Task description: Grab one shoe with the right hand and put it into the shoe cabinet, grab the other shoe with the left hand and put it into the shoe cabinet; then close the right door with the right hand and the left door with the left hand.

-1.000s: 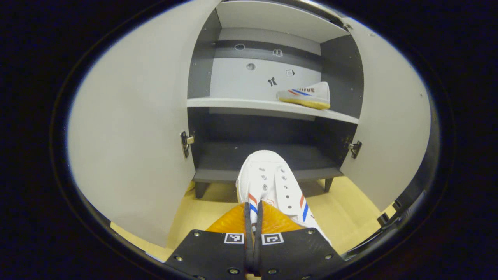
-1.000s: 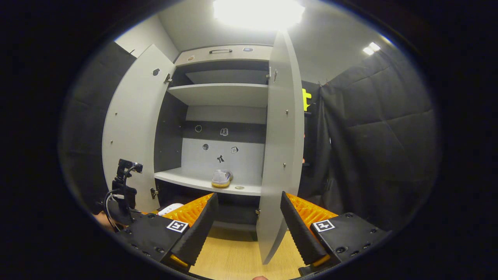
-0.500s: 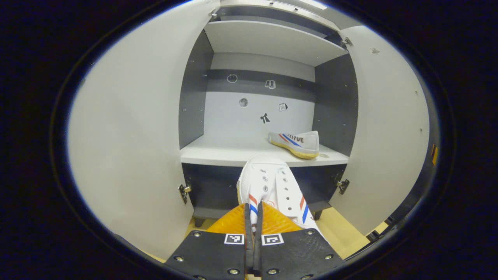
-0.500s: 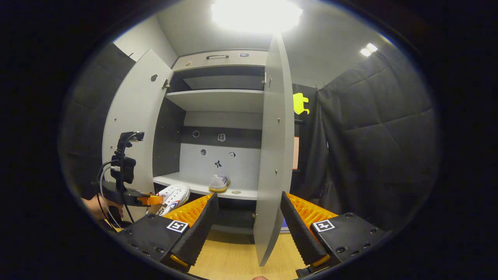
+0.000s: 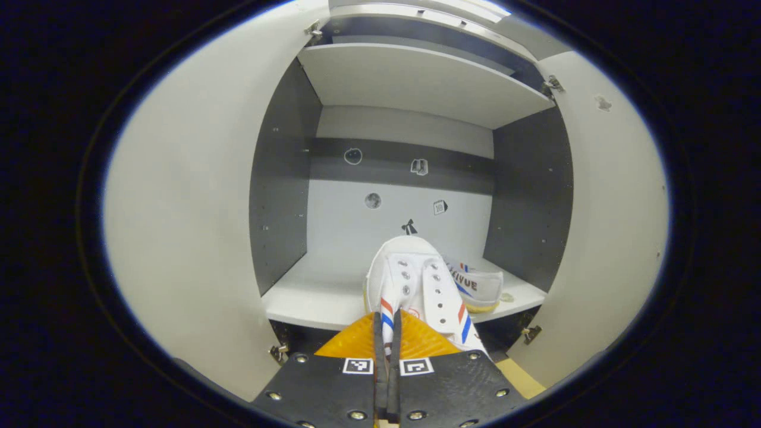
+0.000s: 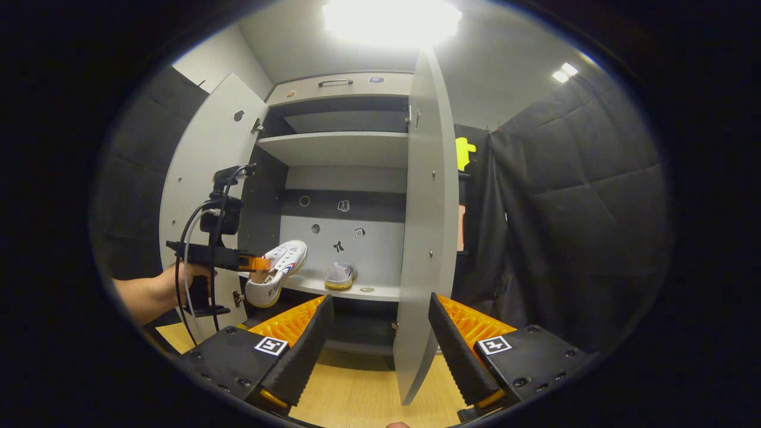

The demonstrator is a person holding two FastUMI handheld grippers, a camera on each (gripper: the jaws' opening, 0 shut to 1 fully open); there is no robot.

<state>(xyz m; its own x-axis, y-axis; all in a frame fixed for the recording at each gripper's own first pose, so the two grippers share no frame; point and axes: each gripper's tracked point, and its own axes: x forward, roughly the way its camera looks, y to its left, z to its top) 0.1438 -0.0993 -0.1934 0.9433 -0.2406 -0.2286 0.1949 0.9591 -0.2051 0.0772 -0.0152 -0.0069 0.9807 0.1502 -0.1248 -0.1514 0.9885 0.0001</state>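
My left gripper [image 5: 386,324] is shut on a white shoe with red and blue stripes [image 5: 416,285], held toe-forward just in front of the cabinet's middle shelf [image 5: 315,297]. In the right gripper view the same held shoe [image 6: 276,270] hangs from the left gripper [image 6: 252,263], tilted toe-up at the shelf's left end. The other white shoe [image 5: 478,288] rests on the right part of that shelf, and it appears as the placed shoe [image 6: 340,275] in the right gripper view. My right gripper [image 6: 377,339] stands open and empty, facing the edge of the open right door [image 6: 425,238].
The shoe cabinet's left door [image 5: 184,202] and right door [image 5: 600,214] both stand wide open. An upper shelf [image 5: 416,77] sits above. A person's forearm [image 6: 148,291] holds the left gripper. Wooden floor [image 6: 357,392] lies below; black cloth wall [image 6: 565,226] is to the right.
My left gripper has risen and moved forward with the shoe, from floor level up to the middle shelf. The right gripper has stayed almost still and open.
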